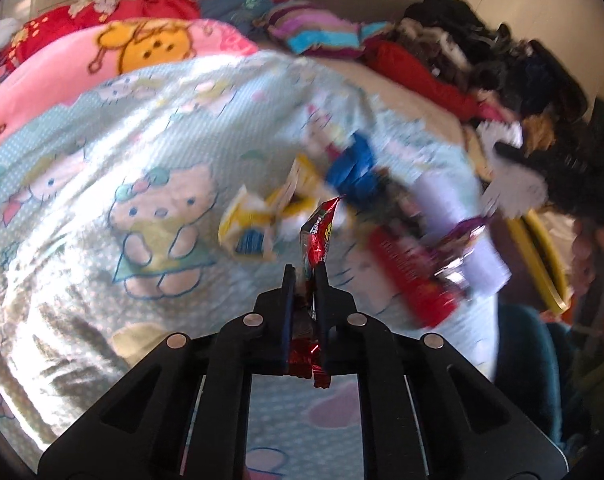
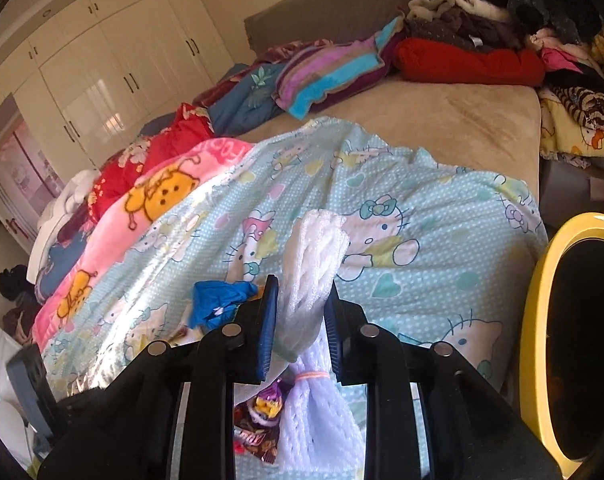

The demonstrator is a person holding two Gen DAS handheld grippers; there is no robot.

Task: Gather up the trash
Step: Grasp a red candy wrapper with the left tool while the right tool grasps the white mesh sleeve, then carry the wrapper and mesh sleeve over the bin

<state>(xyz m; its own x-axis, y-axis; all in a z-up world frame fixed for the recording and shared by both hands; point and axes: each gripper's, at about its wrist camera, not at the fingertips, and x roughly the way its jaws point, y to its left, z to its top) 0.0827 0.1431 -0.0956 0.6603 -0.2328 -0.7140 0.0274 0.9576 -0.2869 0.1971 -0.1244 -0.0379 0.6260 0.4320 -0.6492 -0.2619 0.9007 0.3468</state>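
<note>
My left gripper (image 1: 305, 270) is shut on a red foil wrapper (image 1: 317, 236) and holds it above the bed. Beyond it lie a yellow packet (image 1: 258, 216), a blue wrapper (image 1: 356, 170), a red packet (image 1: 406, 276) and a purple wrapper (image 1: 460, 240) on the light blue cartoon-cat blanket (image 1: 102, 208). My right gripper (image 2: 300, 286) is shut on a white foam net sleeve (image 2: 312, 252) tied with a pink band. It shows blurred in the left wrist view (image 1: 514, 184). A yellow-rimmed bin (image 2: 542, 320) stands at the right, by the bed edge.
A pink blanket (image 2: 158, 196) and red bedding (image 2: 174, 136) lie at the left. Piled clothes (image 2: 482, 20) fill the far right of the bed. The blue wrapper (image 2: 218, 302) and more wrappers (image 2: 258, 428) lie under my right gripper. White wardrobes (image 2: 102, 68) stand behind.
</note>
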